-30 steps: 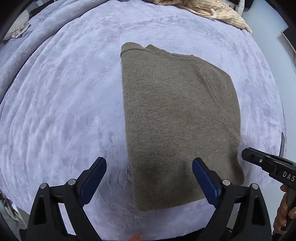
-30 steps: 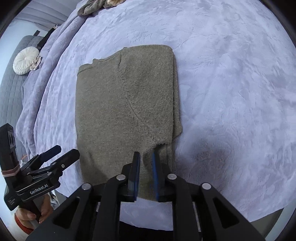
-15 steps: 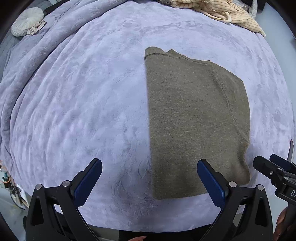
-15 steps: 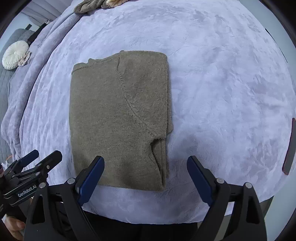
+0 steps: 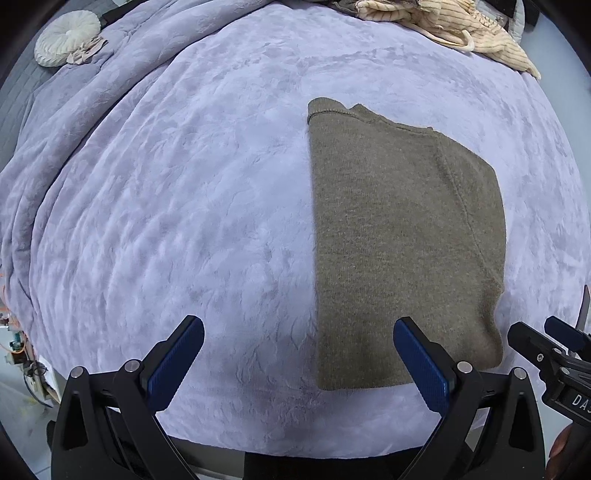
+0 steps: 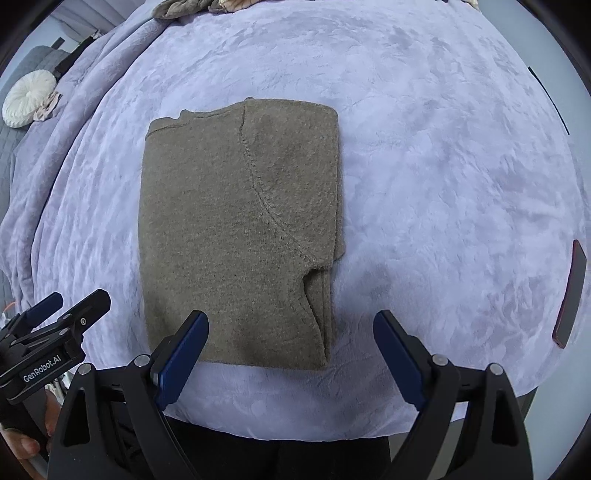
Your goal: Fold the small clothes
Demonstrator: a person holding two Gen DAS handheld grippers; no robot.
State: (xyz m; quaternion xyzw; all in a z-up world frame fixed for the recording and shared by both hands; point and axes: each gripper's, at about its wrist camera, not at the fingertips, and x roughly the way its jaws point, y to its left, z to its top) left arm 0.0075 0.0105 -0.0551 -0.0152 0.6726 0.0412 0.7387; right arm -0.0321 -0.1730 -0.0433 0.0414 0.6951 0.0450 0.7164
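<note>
An olive-brown knit garment (image 5: 402, 236) lies folded into a flat rectangle on the lilac bedspread (image 5: 184, 206); it also shows in the right wrist view (image 6: 236, 236). My left gripper (image 5: 298, 363) is open and empty, held back above the near edge, left of the garment's near left corner. My right gripper (image 6: 291, 356) is open and empty, just short of the garment's near right corner. Neither touches the cloth.
A cream striped garment (image 5: 454, 26) lies in a heap at the far edge. A round white cushion (image 5: 66, 37) sits far left. A dark phone-like slab (image 6: 570, 299) lies at the bed's right edge. Another crumpled cloth (image 6: 184, 7) lies far back.
My right gripper, shut at the garment's near edge a second ago, has opened and drawn back. Both grippers have pulled away toward the near edge; the garment lies still.
</note>
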